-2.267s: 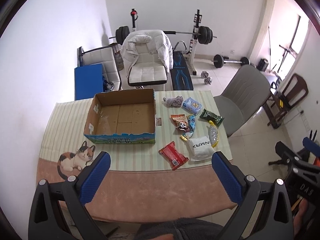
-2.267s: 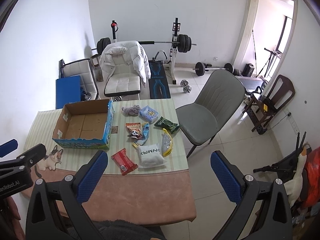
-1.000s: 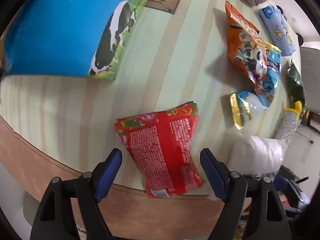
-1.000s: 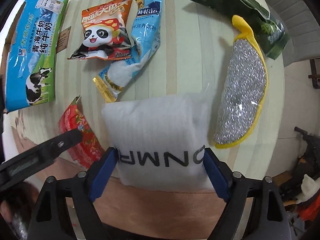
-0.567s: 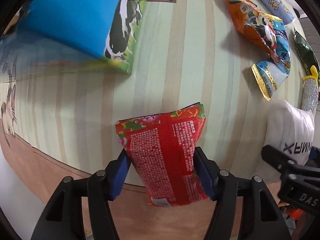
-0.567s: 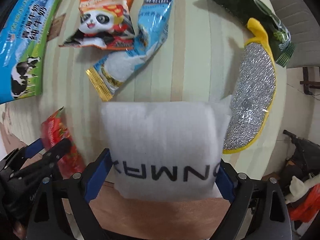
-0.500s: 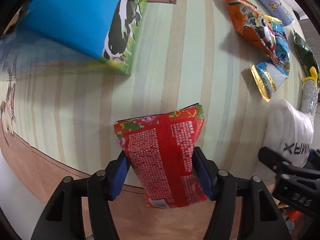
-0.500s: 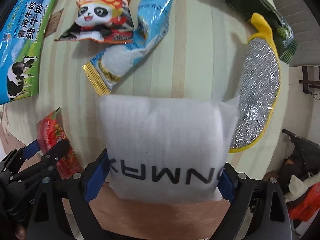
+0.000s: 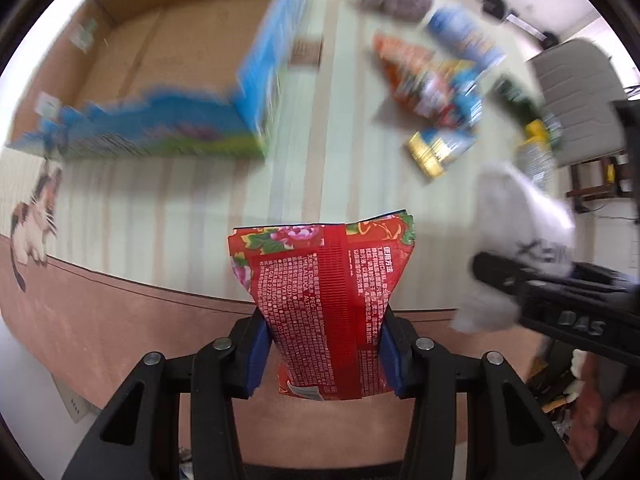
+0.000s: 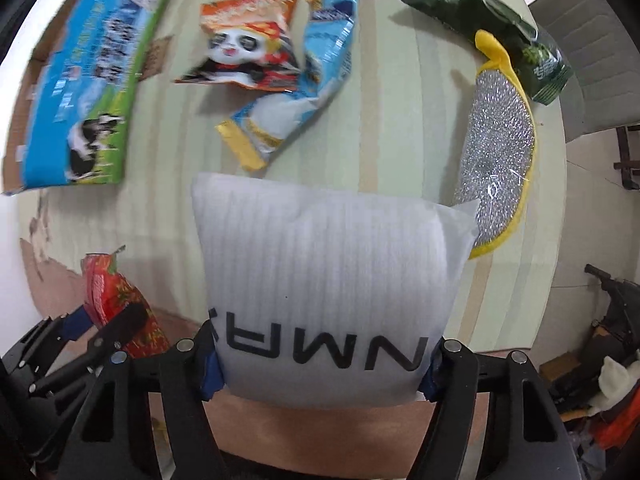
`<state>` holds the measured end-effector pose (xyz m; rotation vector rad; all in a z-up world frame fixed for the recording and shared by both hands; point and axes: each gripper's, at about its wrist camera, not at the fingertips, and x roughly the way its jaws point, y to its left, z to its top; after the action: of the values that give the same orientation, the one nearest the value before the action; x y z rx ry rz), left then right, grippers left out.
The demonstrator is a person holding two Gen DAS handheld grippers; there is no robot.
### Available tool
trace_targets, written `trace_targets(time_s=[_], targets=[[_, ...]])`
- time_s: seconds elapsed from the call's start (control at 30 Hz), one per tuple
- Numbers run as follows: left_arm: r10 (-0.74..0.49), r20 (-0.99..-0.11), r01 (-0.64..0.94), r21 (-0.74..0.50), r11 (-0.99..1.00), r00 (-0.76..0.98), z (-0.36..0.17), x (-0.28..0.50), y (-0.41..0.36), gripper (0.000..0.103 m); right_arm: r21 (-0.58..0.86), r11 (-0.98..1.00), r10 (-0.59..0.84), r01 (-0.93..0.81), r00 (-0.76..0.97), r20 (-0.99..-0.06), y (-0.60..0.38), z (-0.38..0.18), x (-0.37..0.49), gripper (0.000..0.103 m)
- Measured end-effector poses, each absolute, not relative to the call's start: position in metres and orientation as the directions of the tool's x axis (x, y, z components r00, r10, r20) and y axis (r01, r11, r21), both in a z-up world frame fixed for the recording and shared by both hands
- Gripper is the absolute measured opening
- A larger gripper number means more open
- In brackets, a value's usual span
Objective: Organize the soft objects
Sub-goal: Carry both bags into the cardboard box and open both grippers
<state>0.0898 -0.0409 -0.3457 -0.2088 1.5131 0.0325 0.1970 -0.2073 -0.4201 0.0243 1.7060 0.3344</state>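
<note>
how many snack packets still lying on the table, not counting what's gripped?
3 clearly: panda packet, blue packet partly under it, green packet by the scrubber. A pale-blue item at the far edge is cropped, unclear.

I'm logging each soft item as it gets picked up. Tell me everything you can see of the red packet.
The red packet is a soft, flat pouch of glossy film, red with pink flowers and green leaves along its top edge and dense white print below. It stands upright, pinched at its lower sides between the blue pads of the left gripper, its top flaring wider. It appears lifted off the striped tablecloth.
</note>
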Motion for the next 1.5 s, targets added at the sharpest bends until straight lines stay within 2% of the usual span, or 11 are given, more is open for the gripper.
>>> trace_targets(time_s=[0.2,0.3,0.4,0.53,0.7,0.9,1.07,1.27,1.5], targets=[[-0.153,-0.961,-0.19,-0.199,0.961,0.229,-0.24,0.112,0.026,0.043,0.353,0.907,0.344,-0.232,-0.079,-0.936,-0.182,-0.331,0.192,0.073],[-0.151,-0.948,-0.201,-0.212,0.956,0.279,-0.206,0.132,0.064,0.043,0.403,0.878,0.407,-0.258,-0.039,-0.913,-0.16,-0.276,0.2,0.073],[-0.104,-0.946,-0.2,-0.171,0.965,0.307,-0.193,0.17,0.097,0.044,0.418,0.862,0.437,-0.288,0.001,-0.899,-0.126,-0.229,0.225,0.073],[-0.072,-0.958,-0.182,-0.127,0.975,0.278,-0.21,0.239,0.141,0.044,0.417,0.861,0.444,-0.291,0.029,-0.896,-0.07,-0.205,0.26,0.073],[-0.08,-0.981,-0.141,-0.106,0.984,0.179,-0.24,0.309,0.178,0.044,0.366,0.89,0.384,-0.273,0.014,-0.923,-0.001,-0.234,0.314,0.073],[-0.152,-0.988,-0.084,-0.152,0.985,0.0,-0.318,0.384,0.211,0.044,0.306,0.927,0.302,-0.216,-0.052,-0.952,0.072,-0.296,0.373,0.073],[-0.185,-0.979,-0.076,-0.179,0.981,-0.083,-0.365,0.409,0.22,0.044,0.24,0.945,0.227,-0.224,-0.085,-0.97,0.104,-0.344,0.398,0.073],[-0.233,-0.964,-0.095,-0.222,0.97,-0.128,-0.385,0.423,0.218,0.044,0.175,0.954,0.156,-0.243,-0.096,-0.983,0.119,-0.379,0.415,0.073],[-0.235,-0.959,-0.077,-0.225,0.971,-0.16,-0.395,0.431,0.212,0.044,0.135,0.96,0.117,-0.243,-0.09,-0.989,0.114,-0.389,0.422,0.075]])
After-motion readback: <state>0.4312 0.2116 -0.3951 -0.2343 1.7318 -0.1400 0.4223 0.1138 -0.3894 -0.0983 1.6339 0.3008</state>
